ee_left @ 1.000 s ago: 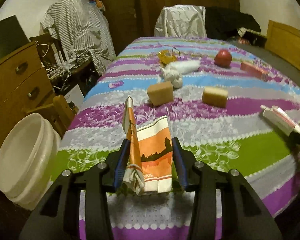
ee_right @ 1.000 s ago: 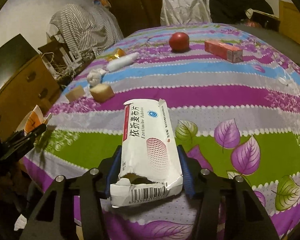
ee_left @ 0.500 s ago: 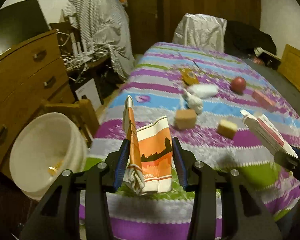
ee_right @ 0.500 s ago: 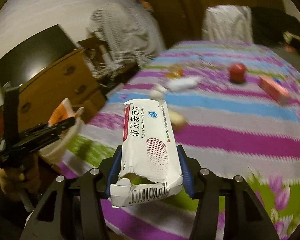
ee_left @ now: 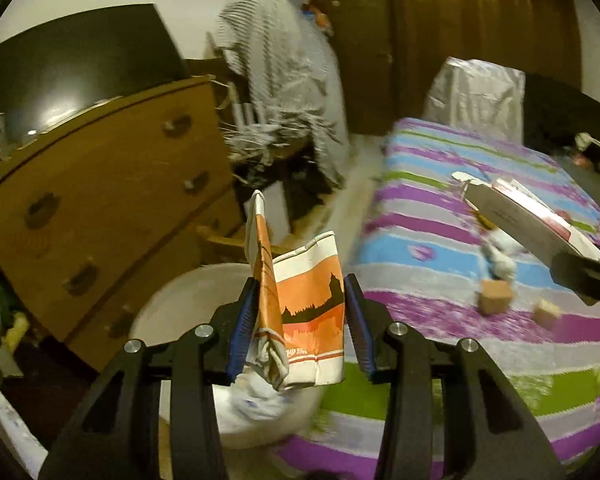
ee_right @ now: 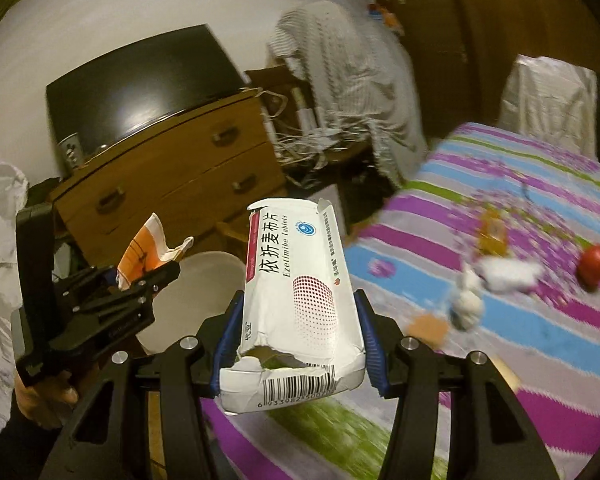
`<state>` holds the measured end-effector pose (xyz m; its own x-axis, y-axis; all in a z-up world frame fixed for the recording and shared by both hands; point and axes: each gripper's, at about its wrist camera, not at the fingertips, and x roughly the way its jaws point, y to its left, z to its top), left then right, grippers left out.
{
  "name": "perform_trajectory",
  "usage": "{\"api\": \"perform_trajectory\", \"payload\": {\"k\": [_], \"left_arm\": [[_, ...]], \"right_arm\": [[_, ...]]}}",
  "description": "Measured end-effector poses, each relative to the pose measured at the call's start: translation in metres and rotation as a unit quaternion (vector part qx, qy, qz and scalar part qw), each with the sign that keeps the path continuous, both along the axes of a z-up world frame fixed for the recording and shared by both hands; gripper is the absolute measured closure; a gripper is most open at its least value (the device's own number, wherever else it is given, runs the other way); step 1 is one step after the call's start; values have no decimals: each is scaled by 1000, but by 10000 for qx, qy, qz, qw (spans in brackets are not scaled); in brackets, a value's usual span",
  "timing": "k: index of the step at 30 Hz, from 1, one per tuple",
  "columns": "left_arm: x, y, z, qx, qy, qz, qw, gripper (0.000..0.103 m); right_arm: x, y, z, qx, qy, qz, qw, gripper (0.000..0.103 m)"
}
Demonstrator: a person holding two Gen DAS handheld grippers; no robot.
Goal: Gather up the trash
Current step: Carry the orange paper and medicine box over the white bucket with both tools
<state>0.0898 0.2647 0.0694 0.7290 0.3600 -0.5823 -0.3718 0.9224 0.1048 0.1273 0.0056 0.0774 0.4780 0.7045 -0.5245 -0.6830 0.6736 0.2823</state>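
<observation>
Two tongs loaded: left tongs (ee_left: 302,334) clamp an orange wrapper (ee_left: 306,312) above the white bucket (ee_left: 172,312) at 6 o'clock; right tongs (ee_right: 298,330) clamp a torn tablet box (ee_right: 300,296)

The right gripper (ee_right: 298,332) clamps a torn white tablet box (ee_right: 298,304) between its blue fingers (ee_right: 370,336). To its left, the left gripper (ee_right: 156,276) pinches an orange-and-white wrapper (ee_right: 144,254) above a white bucket (ee_right: 188,300). A red apple (ee_right: 592,266) lies on the striped tabletop (ee_right: 500,344).
</observation>
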Motion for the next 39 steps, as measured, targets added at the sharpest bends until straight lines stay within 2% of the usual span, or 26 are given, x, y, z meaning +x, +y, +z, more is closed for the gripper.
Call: {"api": "perform_trajectory", "payload": {"k": [4,9,12,17,27,39], "left_arm": [[-5,32,4,118,11,328,9994,62],[-6,61,-4,224,135,609,9978,62],[-6,76,-11,307,231,749,9964,62],[-6,98,-22,199,348,863,9955,61],[-5,113,-35,122,419,890,9951,61],[-6,119,-40,78,432,925,9947,61]], "right_arm": [[1,55,15,-124,-32,334,9994,48],[8,112,20,-262,93,603,9978,48],[13,138,17,-342,226,727,9965,48],[15,170,12,-453,264,869,9948,48],[15,199,-7,-645,313,961,9928,48],[11,203,-10,-724,267,1031,9917,47]]}}
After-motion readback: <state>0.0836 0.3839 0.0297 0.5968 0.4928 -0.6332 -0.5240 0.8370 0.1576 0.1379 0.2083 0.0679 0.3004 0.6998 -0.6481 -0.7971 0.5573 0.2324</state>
